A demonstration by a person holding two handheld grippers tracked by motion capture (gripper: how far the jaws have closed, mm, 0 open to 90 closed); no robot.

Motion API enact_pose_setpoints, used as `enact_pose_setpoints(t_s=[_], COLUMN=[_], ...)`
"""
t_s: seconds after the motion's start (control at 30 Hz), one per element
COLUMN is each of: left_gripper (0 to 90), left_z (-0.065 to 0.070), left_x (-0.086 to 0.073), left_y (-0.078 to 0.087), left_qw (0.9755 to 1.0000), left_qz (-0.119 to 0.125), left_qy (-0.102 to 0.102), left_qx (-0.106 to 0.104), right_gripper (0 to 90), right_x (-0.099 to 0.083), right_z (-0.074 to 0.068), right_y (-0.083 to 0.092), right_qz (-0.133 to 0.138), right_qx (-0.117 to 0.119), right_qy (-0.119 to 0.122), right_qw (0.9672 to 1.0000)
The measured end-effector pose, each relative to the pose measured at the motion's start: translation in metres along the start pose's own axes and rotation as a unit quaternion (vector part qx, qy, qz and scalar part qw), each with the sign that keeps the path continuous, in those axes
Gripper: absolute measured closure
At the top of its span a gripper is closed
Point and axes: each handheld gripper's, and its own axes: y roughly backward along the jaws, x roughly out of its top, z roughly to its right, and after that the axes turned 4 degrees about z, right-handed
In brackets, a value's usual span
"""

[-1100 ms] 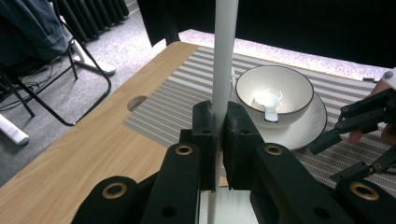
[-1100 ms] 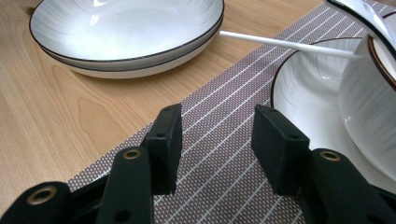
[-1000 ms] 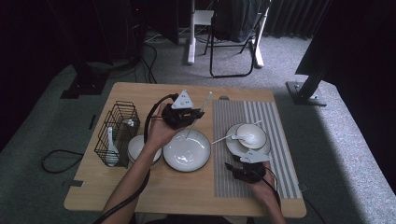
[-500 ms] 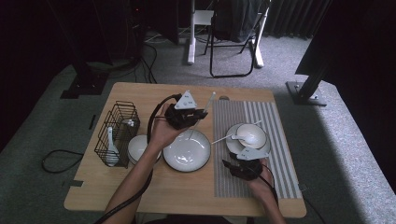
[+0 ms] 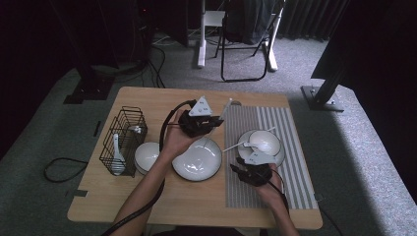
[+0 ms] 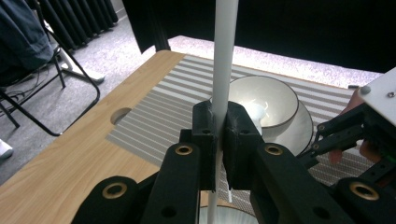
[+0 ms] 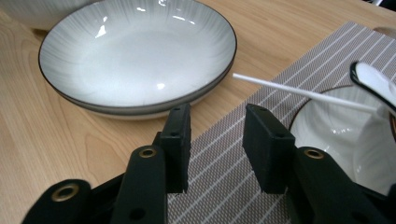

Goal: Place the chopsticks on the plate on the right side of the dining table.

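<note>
My left gripper (image 5: 215, 119) hovers over the table's middle, shut on a thin white stick (image 5: 225, 109) that stands nearly upright between its pads (image 6: 224, 56). My right gripper (image 5: 238, 164) sits low over the left edge of the striped placemat (image 5: 290, 128). Its jaws (image 7: 217, 126) are open with nothing between them, and they have just been closing. Ahead of them lies a shallow grey-white bowl (image 7: 135, 56). A second white stick (image 7: 299, 93) rests across the saucer (image 5: 279, 156), which holds a small bowl (image 6: 261, 95) with a white spoon (image 7: 373, 79).
At the table's left stands a black wire basket (image 5: 123, 140) with a white spoon in it. A small bowl (image 5: 147, 156) sits beside it. A round hole (image 6: 122, 115) is in the tabletop near the far edge. Folding chair and stands are on the floor beyond.
The right gripper has crept a little away from the table's front edge toward the saucer, and its jaws look narrower. The left gripper and its stick have not moved.
</note>
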Motion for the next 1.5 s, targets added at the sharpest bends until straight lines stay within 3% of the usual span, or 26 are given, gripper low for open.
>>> enact_pose_setpoints(t_s=[0.3,0.47,0.63,1.2,1.5], left_gripper=[85.0,85.0,85.0,85.0,85.0], left_z=[0.006,0.009,0.016,0.042,0.047], left_x=[0.003,0.003,0.004,0.008,0.007], left_y=[-0.006,-0.009,-0.018,-0.033,-0.037], left_qw=[0.9999,0.9996,0.9995,0.9983,0.997], left_qz=[0.009,0.018,0.016,0.023,0.04], left_qy=[0.003,0.011,0.007,-0.004,0.013], left_qx=[-0.008,-0.017,-0.025,-0.053,-0.066], right_gripper=[68.9,78.5,83.7,80.2,80.6], right_x=[0.011,0.01,0.012,0.015,0.016], right_z=[0.0,-0.002,-0.003,-0.002,-0.002], right_y=[-0.007,-0.012,-0.014,-0.019,-0.019], right_qz=[0.013,0.01,0.017,0.024,0.028], right_qx=[0.005,0.013,0.016,0.018,0.017], right_qy=[0.004,0.003,-0.002,-0.024,-0.027], right_qw=[0.9999,0.9999,0.9997,0.9993,0.9991])
